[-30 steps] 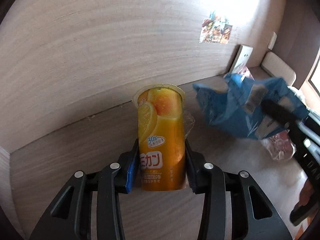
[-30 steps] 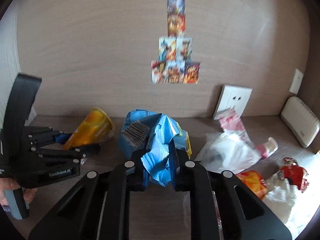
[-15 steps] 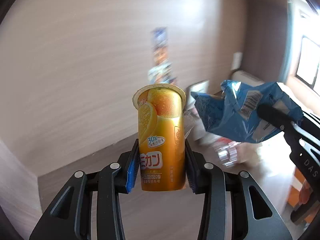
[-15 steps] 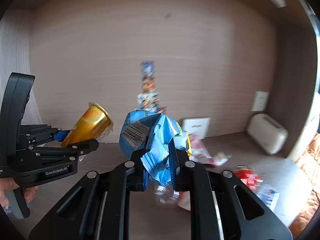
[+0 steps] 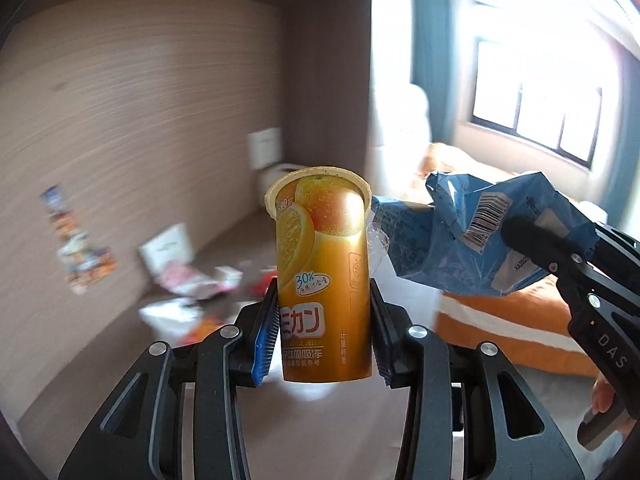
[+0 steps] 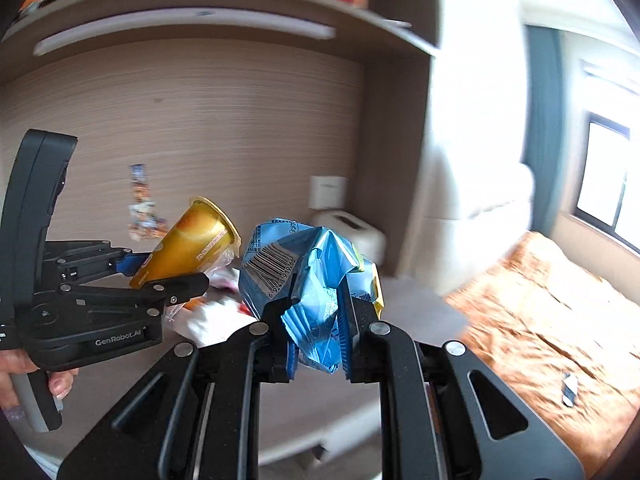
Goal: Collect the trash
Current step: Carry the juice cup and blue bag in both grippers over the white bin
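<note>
Left wrist view: my left gripper [image 5: 323,338] is clamped on the orange jelly cup [image 5: 322,276], pads pressing both sides, cup upright at centre. At three o'clock the right gripper [image 5: 532,236] pinches the crumpled blue wrapper [image 5: 448,236]. Blurred litter [image 5: 180,280] lies on the desk [image 5: 224,248] at nine o'clock. Right wrist view: my right gripper [image 6: 318,336] is squeezed tight on the blue wrapper [image 6: 312,276], dead centre. At nine o'clock the left gripper [image 6: 168,276] carries the cup [image 6: 192,242], tilted. An orange bedspread [image 6: 540,312] fills four o'clock.
</note>
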`<action>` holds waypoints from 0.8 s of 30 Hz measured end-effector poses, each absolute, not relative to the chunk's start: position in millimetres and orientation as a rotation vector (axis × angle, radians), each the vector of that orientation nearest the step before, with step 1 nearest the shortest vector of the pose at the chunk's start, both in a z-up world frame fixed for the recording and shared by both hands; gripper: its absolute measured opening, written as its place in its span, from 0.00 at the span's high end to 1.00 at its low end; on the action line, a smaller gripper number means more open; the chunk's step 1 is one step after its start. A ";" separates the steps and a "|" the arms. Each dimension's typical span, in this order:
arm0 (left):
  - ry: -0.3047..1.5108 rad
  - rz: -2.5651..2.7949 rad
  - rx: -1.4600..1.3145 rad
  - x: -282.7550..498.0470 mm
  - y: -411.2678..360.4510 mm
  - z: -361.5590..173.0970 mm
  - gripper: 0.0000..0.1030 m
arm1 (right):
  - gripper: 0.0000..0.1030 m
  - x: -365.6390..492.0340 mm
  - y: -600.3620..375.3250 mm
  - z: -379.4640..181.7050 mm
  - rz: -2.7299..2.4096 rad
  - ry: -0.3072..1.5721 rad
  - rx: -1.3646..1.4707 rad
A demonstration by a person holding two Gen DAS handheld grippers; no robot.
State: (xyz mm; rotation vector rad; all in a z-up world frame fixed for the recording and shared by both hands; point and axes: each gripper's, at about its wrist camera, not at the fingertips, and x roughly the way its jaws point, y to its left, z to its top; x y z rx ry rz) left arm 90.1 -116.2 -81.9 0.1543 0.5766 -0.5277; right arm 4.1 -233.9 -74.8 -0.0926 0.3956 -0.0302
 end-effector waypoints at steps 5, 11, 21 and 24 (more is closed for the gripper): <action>0.612 -0.636 0.189 67.1 -195.1 -101.6 0.61 | 0.83 -42.9 -302.0 -84.6 -0.144 0.439 -0.066; 0.667 -0.765 0.238 40.1 -280.8 -146.2 0.61 | 0.83 -76.8 -366.9 -112.8 -0.253 0.505 -0.032; 0.806 -0.887 0.347 25.5 -385.4 -276.5 0.61 | 0.83 -93.4 -453.2 -226.1 -0.329 0.659 0.055; 0.853 -0.903 0.378 27.3 -408.3 -338.9 0.61 | 0.82 -86.5 -472.3 -281.5 -0.321 0.700 0.086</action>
